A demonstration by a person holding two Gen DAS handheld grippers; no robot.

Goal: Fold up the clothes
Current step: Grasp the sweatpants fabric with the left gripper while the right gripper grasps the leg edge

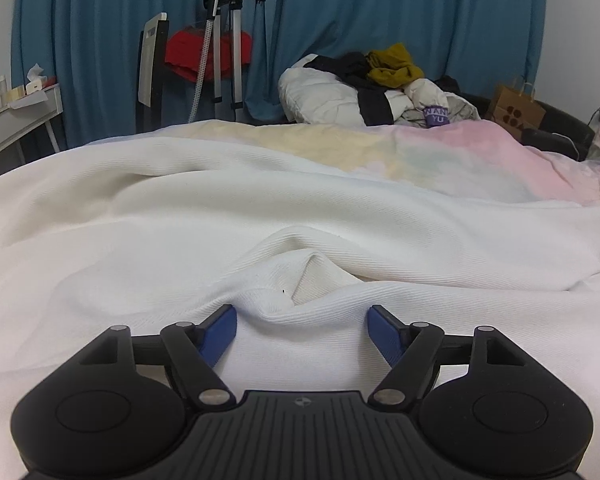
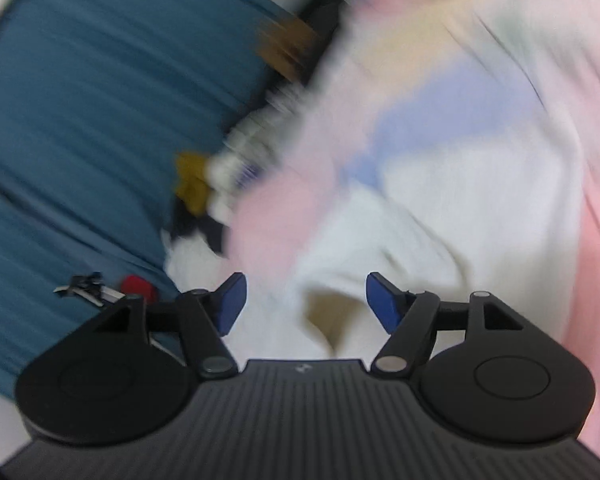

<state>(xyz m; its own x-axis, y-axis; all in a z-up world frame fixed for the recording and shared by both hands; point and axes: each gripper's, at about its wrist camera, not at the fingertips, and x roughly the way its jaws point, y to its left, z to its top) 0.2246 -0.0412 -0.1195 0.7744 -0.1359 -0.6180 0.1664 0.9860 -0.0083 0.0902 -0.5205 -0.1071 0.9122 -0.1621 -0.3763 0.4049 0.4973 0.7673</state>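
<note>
White garment (image 1: pixel 260 208) spread across frame centre on the bed (image 1: pixel 480 160), long axis unclear. Left gripper (image 1: pixel 302 322) jaws wide, straddling a raised fold, gripping nothing. Right gripper (image 2: pixel 306 298) jaws wide, empty; view blurred.

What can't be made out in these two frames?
- Right wrist view: motion blur smears the white garment and the clothes pile.
- Left wrist view: the white garment's type and outline; the frame edges and left gripper cut it off.
- Purple label: partly hidden.
</note>
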